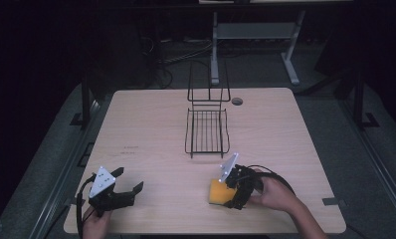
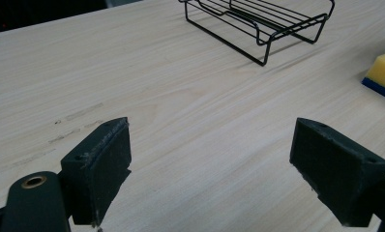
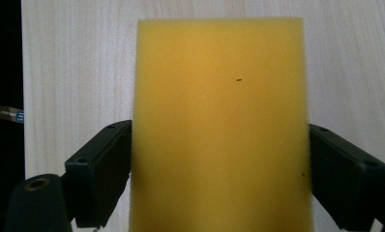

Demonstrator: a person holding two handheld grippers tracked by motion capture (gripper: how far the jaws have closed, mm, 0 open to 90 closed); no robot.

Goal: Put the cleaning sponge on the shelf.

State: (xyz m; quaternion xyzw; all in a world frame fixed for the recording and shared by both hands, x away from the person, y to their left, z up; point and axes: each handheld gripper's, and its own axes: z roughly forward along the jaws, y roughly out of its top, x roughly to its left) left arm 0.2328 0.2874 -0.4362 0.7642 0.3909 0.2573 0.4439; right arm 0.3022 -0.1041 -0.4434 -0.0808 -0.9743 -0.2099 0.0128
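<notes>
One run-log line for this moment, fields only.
left tool: open, over bare table | right tool: jaws at both sides of yellow sponge | wire rack: empty, mid-table

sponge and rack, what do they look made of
The sponge looks like soft yellow foam, matte and finely pored, with a thin blue layer on one face in the left gripper view. The rack looks like thin bent metal wire with a smooth black coating, though the coating is a guess.
</notes>
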